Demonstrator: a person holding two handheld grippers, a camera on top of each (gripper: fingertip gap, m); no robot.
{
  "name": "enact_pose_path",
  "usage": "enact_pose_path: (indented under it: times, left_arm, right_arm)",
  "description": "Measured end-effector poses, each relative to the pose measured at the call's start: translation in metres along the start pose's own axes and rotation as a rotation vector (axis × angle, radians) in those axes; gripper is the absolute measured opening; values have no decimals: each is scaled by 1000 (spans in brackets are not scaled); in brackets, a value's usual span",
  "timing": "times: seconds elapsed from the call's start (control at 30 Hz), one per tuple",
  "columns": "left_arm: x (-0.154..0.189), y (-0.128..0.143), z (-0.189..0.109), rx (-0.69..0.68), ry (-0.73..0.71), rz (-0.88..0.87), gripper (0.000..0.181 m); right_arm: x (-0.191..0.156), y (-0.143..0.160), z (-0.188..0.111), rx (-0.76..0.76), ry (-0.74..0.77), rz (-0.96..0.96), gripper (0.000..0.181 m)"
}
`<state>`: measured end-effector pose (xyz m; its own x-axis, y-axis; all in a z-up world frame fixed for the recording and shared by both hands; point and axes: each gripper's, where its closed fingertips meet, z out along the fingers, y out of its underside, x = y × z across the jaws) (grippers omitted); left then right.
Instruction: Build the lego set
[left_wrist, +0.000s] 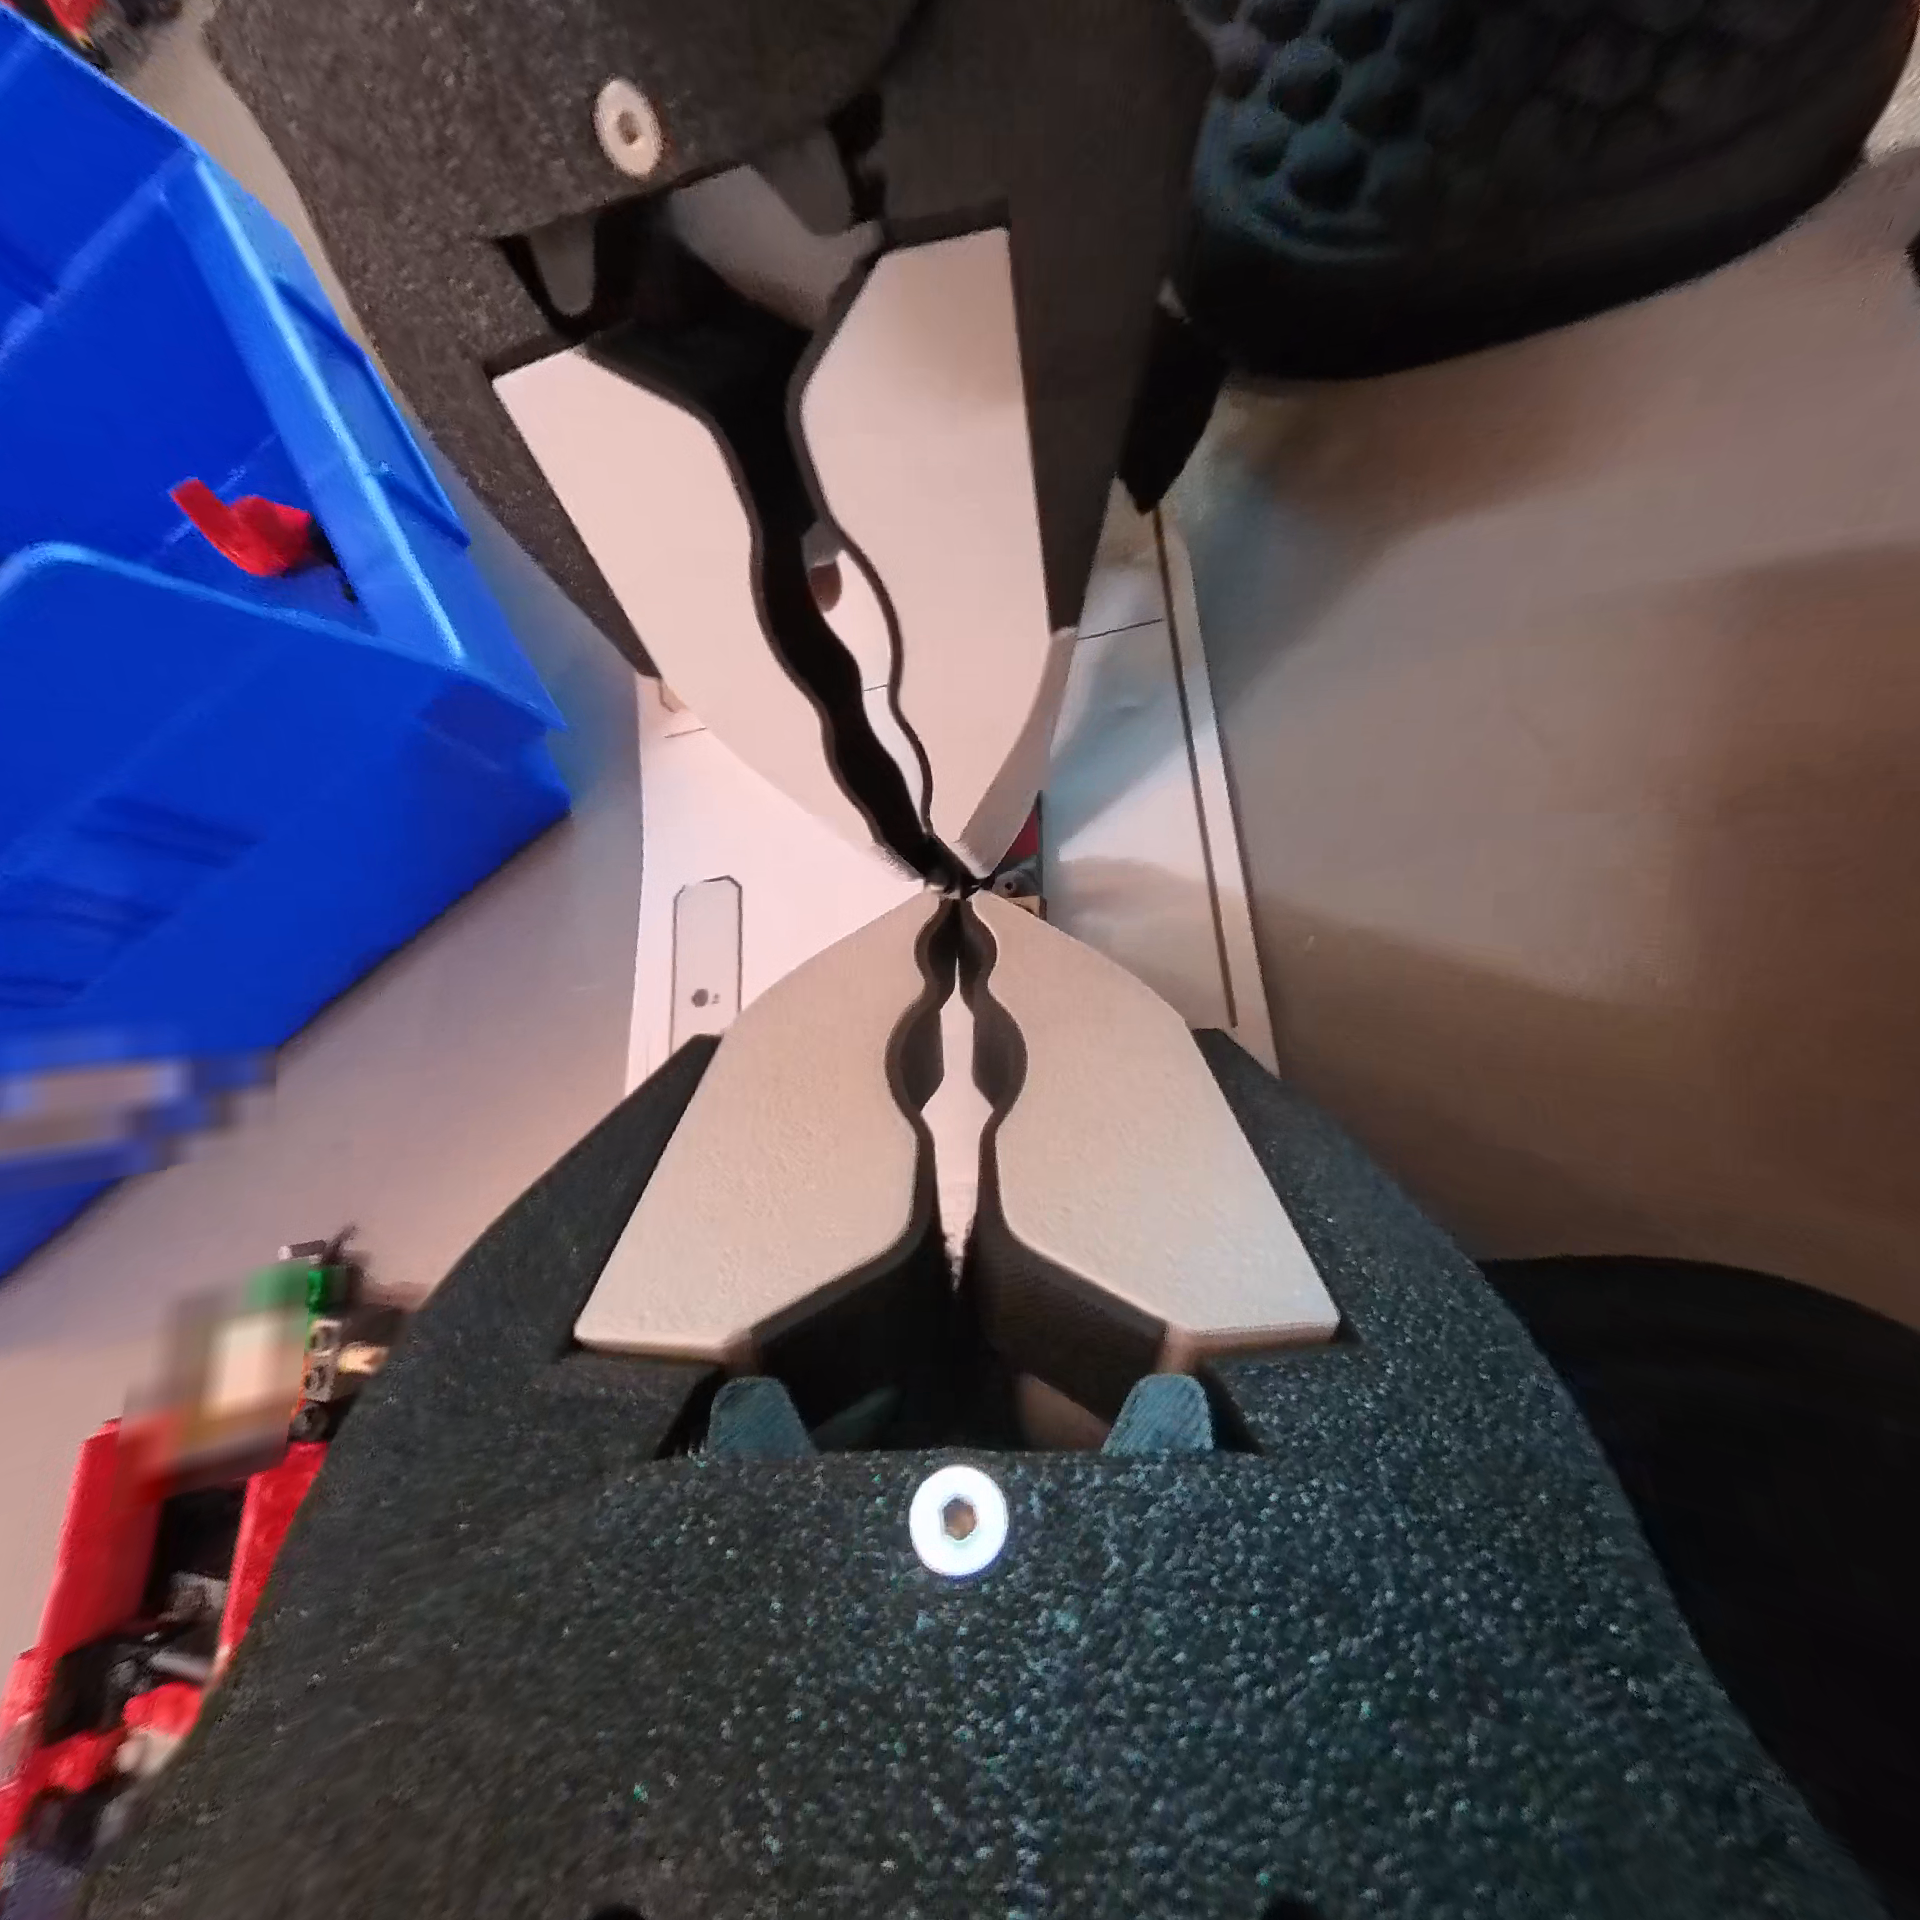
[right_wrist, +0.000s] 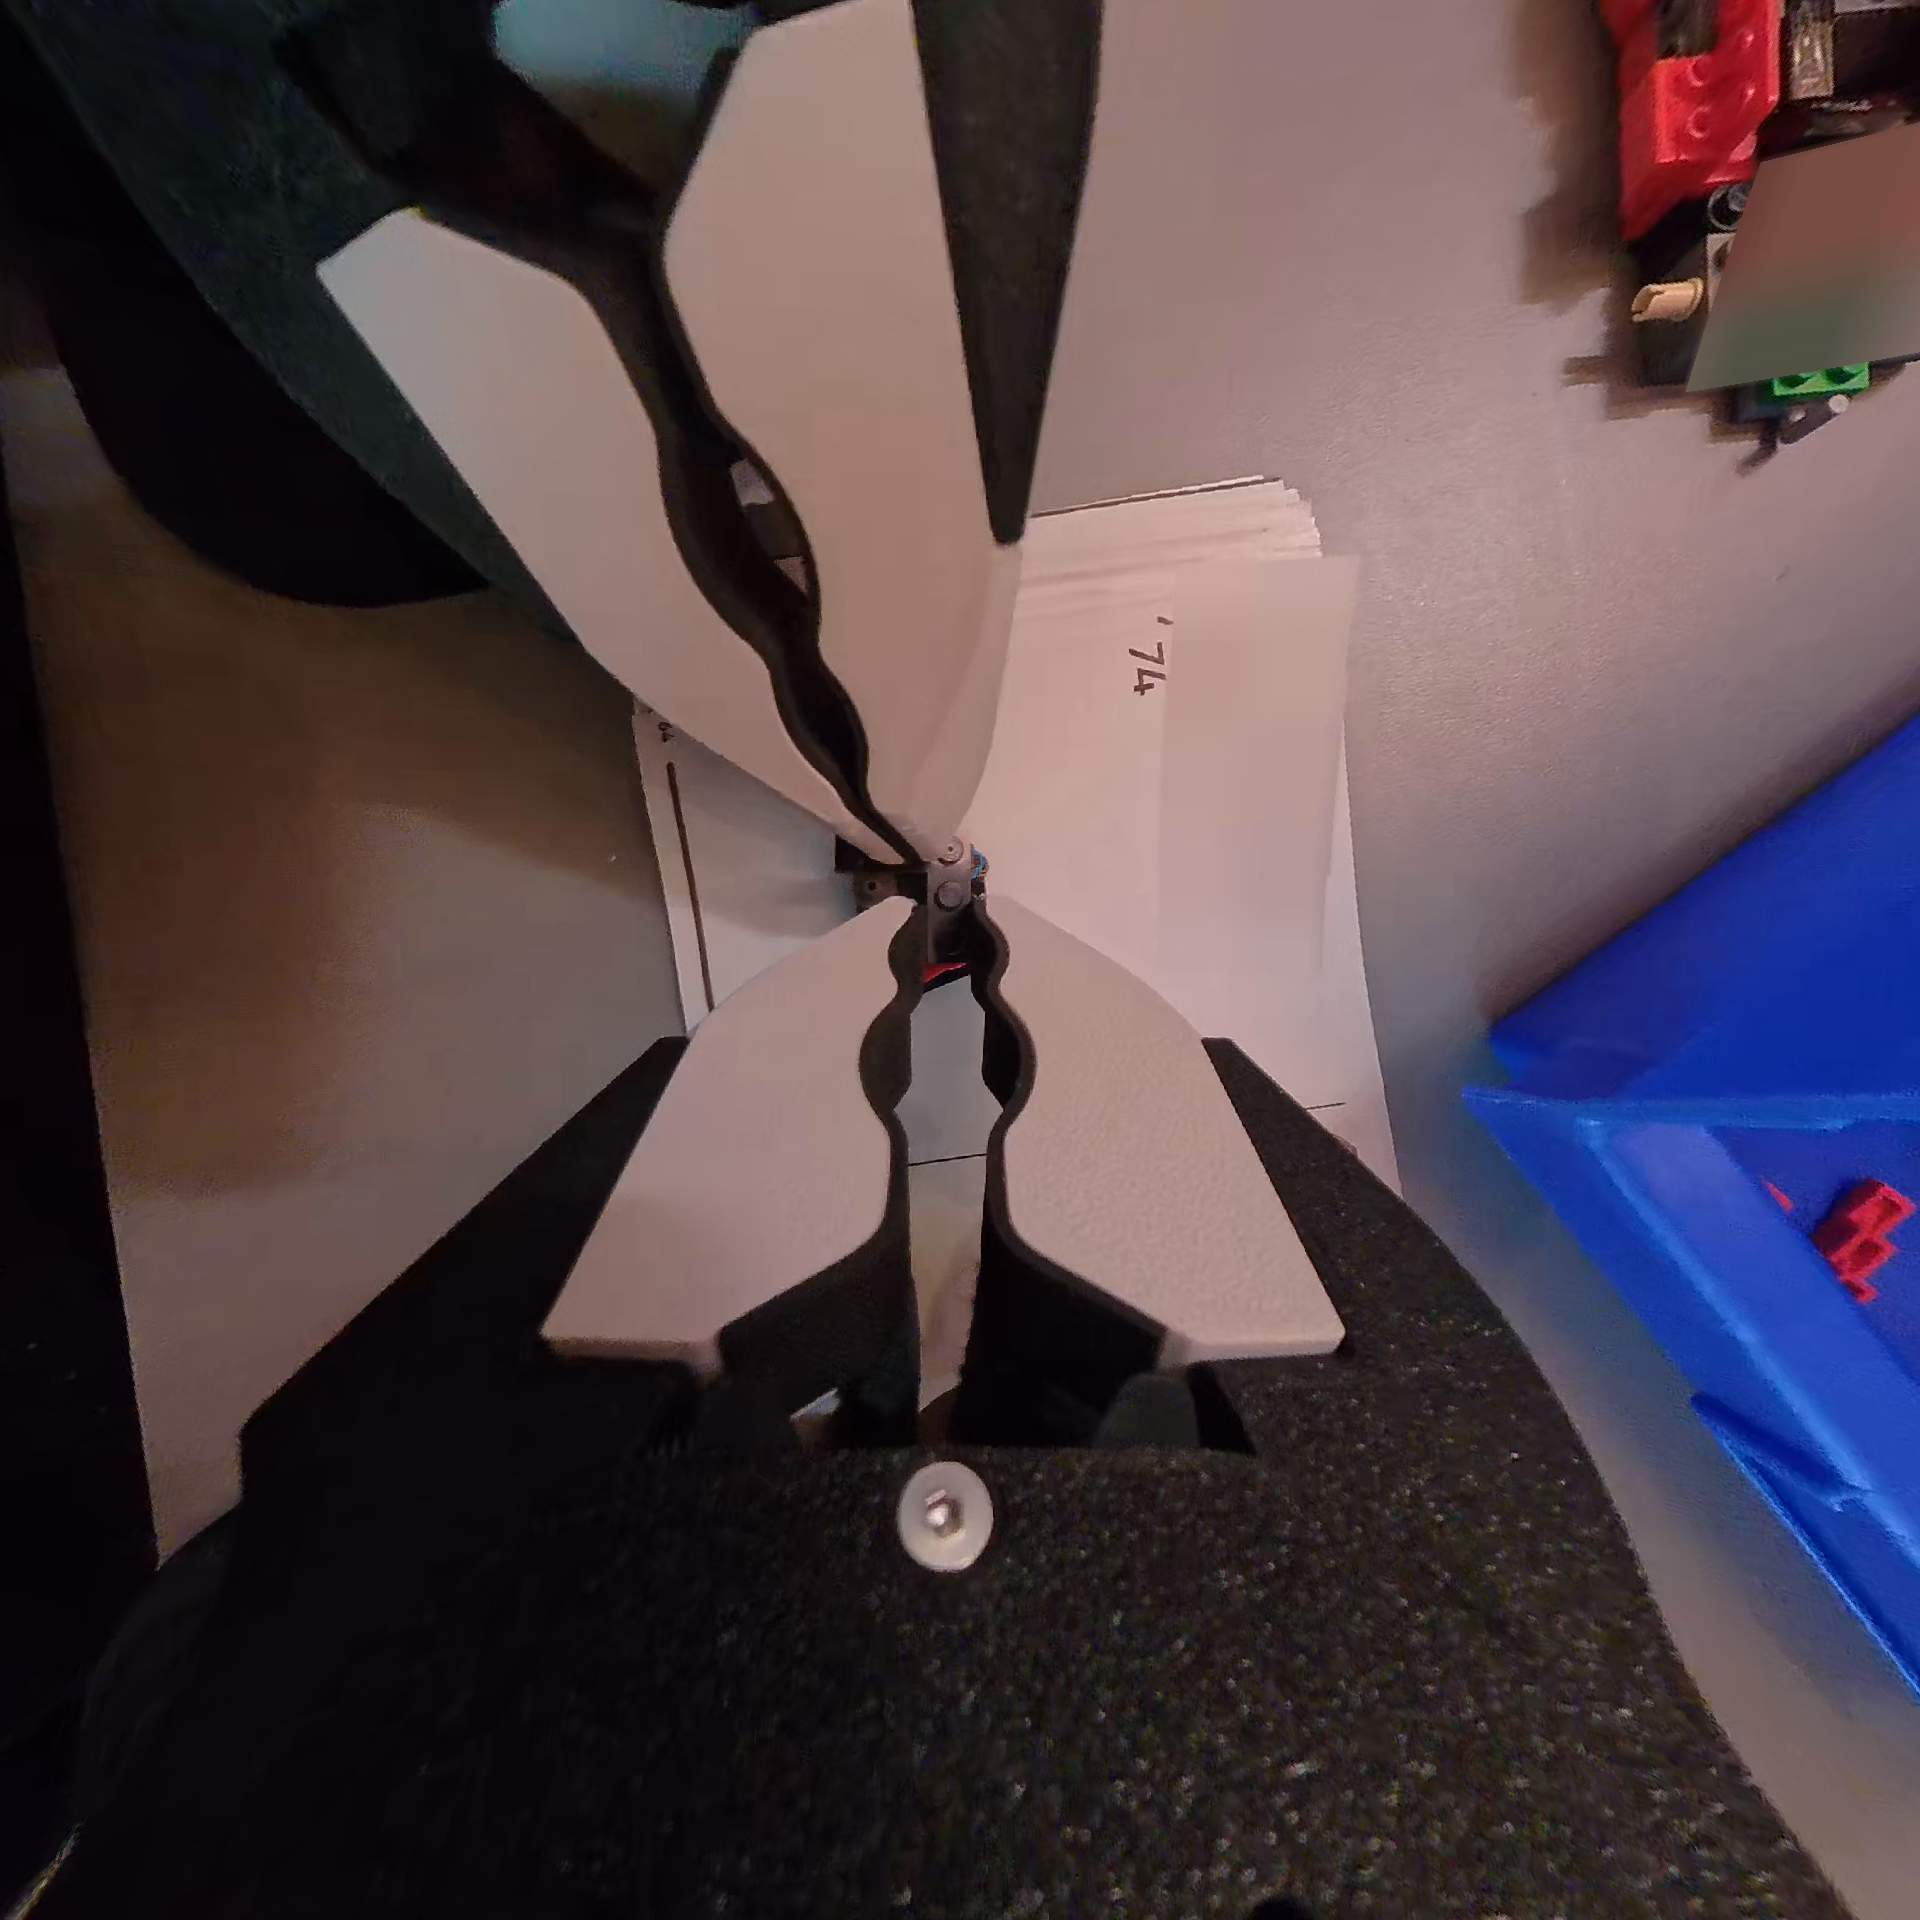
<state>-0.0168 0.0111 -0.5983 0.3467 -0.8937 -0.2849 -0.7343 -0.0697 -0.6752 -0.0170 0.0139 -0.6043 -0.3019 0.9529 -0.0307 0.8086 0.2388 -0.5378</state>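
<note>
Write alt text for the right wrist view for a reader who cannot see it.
The right gripper and the left gripper meet tip to tip over white paper sheets, both pinching a small dark lego assembly. A blue bin holding red pieces sits at the right, and a partly built red and black model lies at the top right.

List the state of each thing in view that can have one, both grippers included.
Left gripper: shut, tips meeting the right gripper's over the paper.
Right gripper: shut on small dark piece.
Paper stack: flat on the table, under both grippers.
Blue bin: open-topped, red bricks inside.
Red build: partly assembled, resting on the table, ungripped.
</note>
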Motion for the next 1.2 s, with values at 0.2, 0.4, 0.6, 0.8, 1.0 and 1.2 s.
enact_pose_path:
  times: [0.2,0.4,0.6,0.8,1.0,1.2]
  left_arm:
    - [3,11,9,-119,-57,152,0]
    - [-20,1,-7,-34,-193,76,0]
    - [-9,-10,-25,93,-138,-89,0]
    - [9,-22,-23,162,-61,-149,0]
    - [18,-12,-10,60,0,-130,0]
    - [21,-7,-5,10,17,-106,0]
  right_arm:
    - [-11,5,1,-14,-73,-10,7]
    - [0,4,-2,34,-3,-3,7]
    - [-6,-6,-15,105,-20,-57,8]
    - [-17,1,-6,33,31,-29,7]
    - [-18,3,-3,-1,64,-25,8]
    - [-18,4,-4,-5,82,-17,8]
